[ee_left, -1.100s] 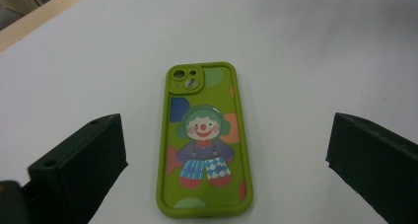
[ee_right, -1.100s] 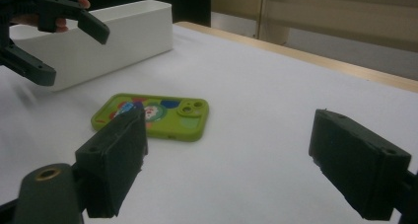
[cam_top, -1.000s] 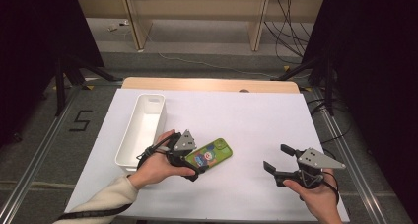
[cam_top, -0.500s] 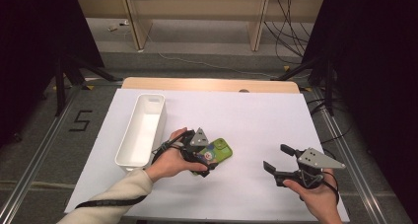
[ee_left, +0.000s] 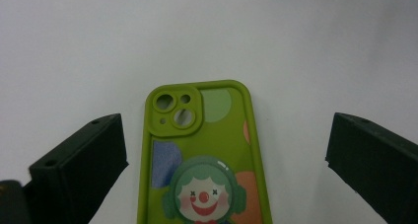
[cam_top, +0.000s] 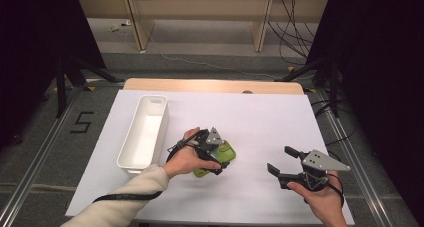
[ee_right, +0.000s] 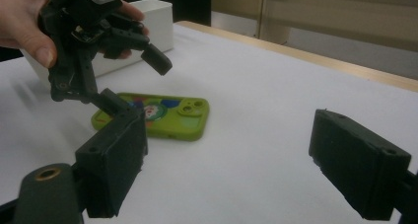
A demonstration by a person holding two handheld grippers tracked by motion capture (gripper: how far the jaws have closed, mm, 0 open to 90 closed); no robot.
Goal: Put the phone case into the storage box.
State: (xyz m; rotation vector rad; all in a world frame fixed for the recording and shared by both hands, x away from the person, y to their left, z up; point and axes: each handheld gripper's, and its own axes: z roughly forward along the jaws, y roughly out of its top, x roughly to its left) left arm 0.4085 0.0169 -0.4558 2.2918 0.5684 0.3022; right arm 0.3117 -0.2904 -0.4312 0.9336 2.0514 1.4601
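A green phone case point(ee_left: 207, 160) with a clown picture lies flat on the white table, camera holes at its far end. My left gripper point(cam_top: 220, 157) hovers just above it and is open. In the left gripper view its jaws point(ee_left: 226, 123) stand wide apart on either side of the case without touching it. The right gripper view shows the case point(ee_right: 162, 115) under the left gripper point(ee_right: 135, 83). My right gripper point(cam_top: 281, 160) is open and empty at the front right, well apart from the case point(cam_top: 229, 152), and its jaws point(ee_right: 231, 145) frame bare table.
A long white bin point(cam_top: 145, 132) stands empty left of the case, close behind the left hand point(ee_right: 29, 17). The white table top point(cam_top: 260, 117) ends in a wooden strip at the back. Shelving and cables lie beyond on the floor.
My left gripper has moved to the right, from the case's left end to directly over it, hiding more of the case in the high view. The right gripper has stayed still.
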